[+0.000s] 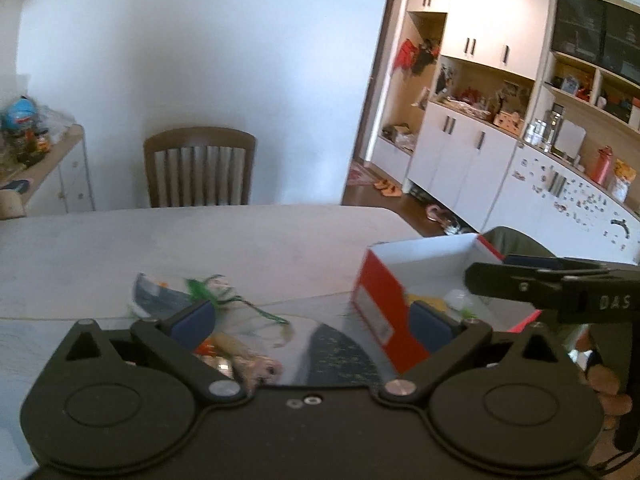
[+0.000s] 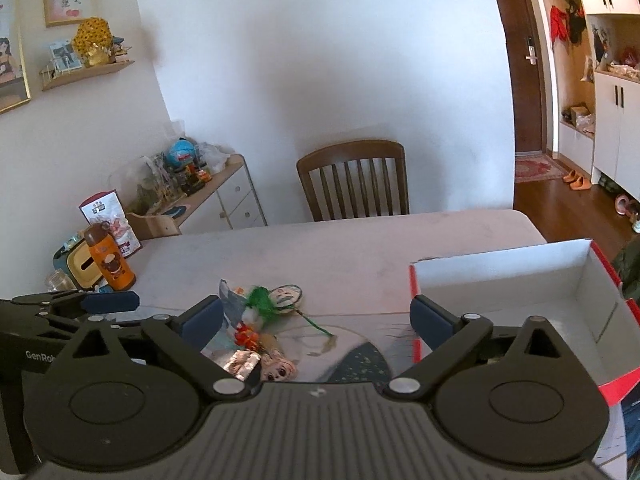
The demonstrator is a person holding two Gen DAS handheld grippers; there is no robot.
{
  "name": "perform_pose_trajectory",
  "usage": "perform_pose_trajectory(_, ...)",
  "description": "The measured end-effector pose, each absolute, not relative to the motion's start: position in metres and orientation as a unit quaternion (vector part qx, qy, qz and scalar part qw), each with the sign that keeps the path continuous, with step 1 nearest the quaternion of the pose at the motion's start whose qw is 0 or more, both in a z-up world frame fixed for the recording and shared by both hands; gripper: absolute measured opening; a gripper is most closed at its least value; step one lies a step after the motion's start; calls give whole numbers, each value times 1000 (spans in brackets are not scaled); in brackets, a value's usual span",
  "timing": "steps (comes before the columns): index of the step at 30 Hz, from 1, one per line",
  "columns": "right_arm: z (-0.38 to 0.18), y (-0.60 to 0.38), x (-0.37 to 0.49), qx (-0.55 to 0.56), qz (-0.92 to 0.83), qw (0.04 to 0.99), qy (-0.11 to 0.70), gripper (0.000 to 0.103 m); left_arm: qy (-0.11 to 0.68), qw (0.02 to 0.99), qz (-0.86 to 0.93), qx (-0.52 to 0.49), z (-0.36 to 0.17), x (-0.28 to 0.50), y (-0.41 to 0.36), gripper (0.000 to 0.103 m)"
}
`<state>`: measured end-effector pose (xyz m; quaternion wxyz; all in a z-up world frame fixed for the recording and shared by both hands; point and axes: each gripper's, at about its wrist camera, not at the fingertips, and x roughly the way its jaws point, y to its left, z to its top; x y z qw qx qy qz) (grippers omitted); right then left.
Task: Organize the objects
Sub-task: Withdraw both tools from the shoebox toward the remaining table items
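Observation:
A heap of small toys lies on the table just ahead of both grippers: a green tassel, a painted face mask, a doll head and a foil packet. The tassel also shows in the left wrist view. A red shoebox with a white inside stands to the right and holds a yellow thing and a pale round thing. My left gripper is open over the heap with nothing between its pads. My right gripper is open too, between the heap and the shoebox.
A wooden chair stands at the table's far side. An orange bottle and a tissue box sit at the table's left end. A cluttered sideboard is by the wall. White cabinets line the right.

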<state>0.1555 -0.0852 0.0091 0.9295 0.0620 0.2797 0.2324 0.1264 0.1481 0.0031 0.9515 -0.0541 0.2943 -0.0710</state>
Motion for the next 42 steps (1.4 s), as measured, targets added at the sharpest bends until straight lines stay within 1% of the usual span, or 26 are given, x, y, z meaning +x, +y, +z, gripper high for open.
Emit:
perform_pose_trajectory(14, -14, -23, 166, 23, 225, 927, 299, 100, 280, 957, 5, -72, -26, 113, 232, 103)
perform_pose_trajectory(24, -57, 18, 198, -32, 223, 911, 346, 100, 327, 934, 60, -127, -70, 119, 288, 103)
perform_pose_trajectory(32, -97, 41, 225, -64, 231, 888, 392, 100, 368, 923, 67, -96, -112, 129, 300, 102)
perform_pose_trajectory(36, -116, 49, 238, -75, 230, 873, 423, 100, 395, 911, 63, -102, -132, 133, 303, 102)
perform_pose_trajectory(42, -139, 58, 249, -87, 237, 857, 449, 100, 413, 903, 61, -100, -149, 138, 304, 102)
